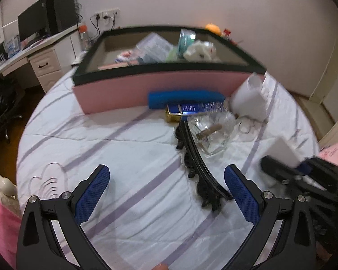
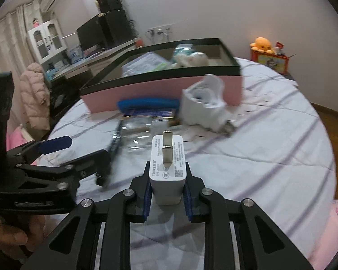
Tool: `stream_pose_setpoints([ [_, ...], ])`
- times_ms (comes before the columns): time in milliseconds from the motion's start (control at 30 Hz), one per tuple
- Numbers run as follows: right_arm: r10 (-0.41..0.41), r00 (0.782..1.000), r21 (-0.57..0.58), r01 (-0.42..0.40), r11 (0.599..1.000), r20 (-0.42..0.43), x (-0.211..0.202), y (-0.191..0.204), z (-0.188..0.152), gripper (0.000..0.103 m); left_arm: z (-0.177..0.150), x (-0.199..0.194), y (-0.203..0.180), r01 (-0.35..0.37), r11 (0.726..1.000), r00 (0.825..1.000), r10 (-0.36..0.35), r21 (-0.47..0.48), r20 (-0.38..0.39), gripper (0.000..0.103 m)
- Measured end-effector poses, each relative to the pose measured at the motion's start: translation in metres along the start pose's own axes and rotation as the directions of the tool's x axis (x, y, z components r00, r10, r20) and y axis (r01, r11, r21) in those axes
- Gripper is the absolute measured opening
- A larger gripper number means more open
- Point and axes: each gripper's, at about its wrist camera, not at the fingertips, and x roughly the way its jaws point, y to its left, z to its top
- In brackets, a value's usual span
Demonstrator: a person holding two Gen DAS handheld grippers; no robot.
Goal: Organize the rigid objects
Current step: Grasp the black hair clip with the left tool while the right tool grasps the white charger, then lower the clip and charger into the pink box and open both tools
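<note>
In the left wrist view, the left gripper [image 1: 166, 193] is seen at the bottom of the frame with its blue-padded fingers [image 1: 92, 193] spread wide and nothing between them, above the white, purple-striped bed [image 1: 101, 139]. A black curved hairband [image 1: 200, 168] is laid just left of the right-hand finger, running up toward the centre of the frame. Above it, a clear glass piece [image 1: 214, 130] with a cork is found, and beyond that a blue-and-gold box [image 1: 182, 111], a blue case [image 1: 184, 99] and a white tilted holder [image 1: 250, 99]. A pink box [image 1: 133, 87] with a dark rim, filled with assorted items, is set across the upper centre. At the right edge, the right gripper [image 1: 304, 175] is partly seen with the white charger [image 1: 284, 153] in its grip.

In the right wrist view, the left gripper [image 2: 83, 155] is seen at the left edge, held open. At the lower centre, the right gripper [image 2: 167, 191] is closed on the white charger [image 2: 167, 168], which is clamped by its sides with its metal prongs pointed up and away.
</note>
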Motion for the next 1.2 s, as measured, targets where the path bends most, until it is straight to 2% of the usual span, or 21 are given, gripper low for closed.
stream_pose_setpoints([
  [100, -0.008, 1.0, 0.016, 0.008, 1.0, 0.004, -0.003, -0.009, -0.001, 0.023, 0.001, 0.01, 0.0, -0.022, 1.0, 1.0, 0.022, -0.009, -0.015, 0.089],
  [133, -0.01, 1.0, 0.018, 0.009, 1.0, 0.004, -0.003, -0.01, -0.001, 0.023, 0.001, 0.008, 0.001, -0.023, 1.0, 1.0, 0.023, -0.013, -0.006, 0.076],
  [167, -0.007, 1.0, 0.019, 0.007, 1.0, 0.005, -0.004, -0.011, -0.001, 0.023, 0.002, 0.006, 0.003, -0.026, 1.0, 1.0, 0.026, -0.018, 0.002, 0.058],
  [200, -0.006, 1.0, 0.019, 0.006, 1.0, 0.005, -0.004, -0.012, -0.001, 0.023, 0.002, 0.005, 0.007, -0.03, 0.999, 1.0, 0.03, -0.022, 0.004, 0.048],
  [267, -0.005, 1.0, 0.019, 0.005, 1.0, 0.006, -0.004, -0.012, -0.001, 0.023, 0.004, 0.004, 0.015, -0.003, 0.999, 1.0, 0.003, -0.042, 0.001, 0.023],
  [300, -0.005, 1.0, 0.02, 0.005, 1.0, 0.006, -0.003, -0.012, -0.001, 0.023, 0.004, 0.003, 0.02, 0.008, 0.999, 1.0, -0.008, -0.05, 0.0, 0.017],
  [533, 0.01, 1.0, 0.013, -0.01, 1.0, 0.006, -0.004, -0.007, -0.001, 0.023, -0.001, -0.005, 0.032, 0.063, 0.995, 0.998, -0.062, -0.071, 0.018, 0.016],
  [800, 0.027, 0.999, -0.011, -0.026, 1.0, 0.021, -0.009, 0.001, 0.006, 0.023, 0.001, -0.025, 0.04, 0.054, 0.995, 0.997, -0.049, -0.079, 0.06, 0.016],
  [1033, 0.038, 0.998, -0.064, -0.035, 0.997, 0.055, -0.018, 0.01, 0.033, 0.023, 0.031, -0.05, 0.041, 0.035, 0.998, 0.99, -0.028, -0.049, 0.135, 0.016],
  [1200, 0.032, 0.995, -0.113, -0.021, 0.993, 0.096, -0.021, 0.014, 0.078, 0.023, 0.071, -0.06, 0.047, 0.012, 0.999, 0.979, -0.005, -0.035, 0.204, 0.016],
])
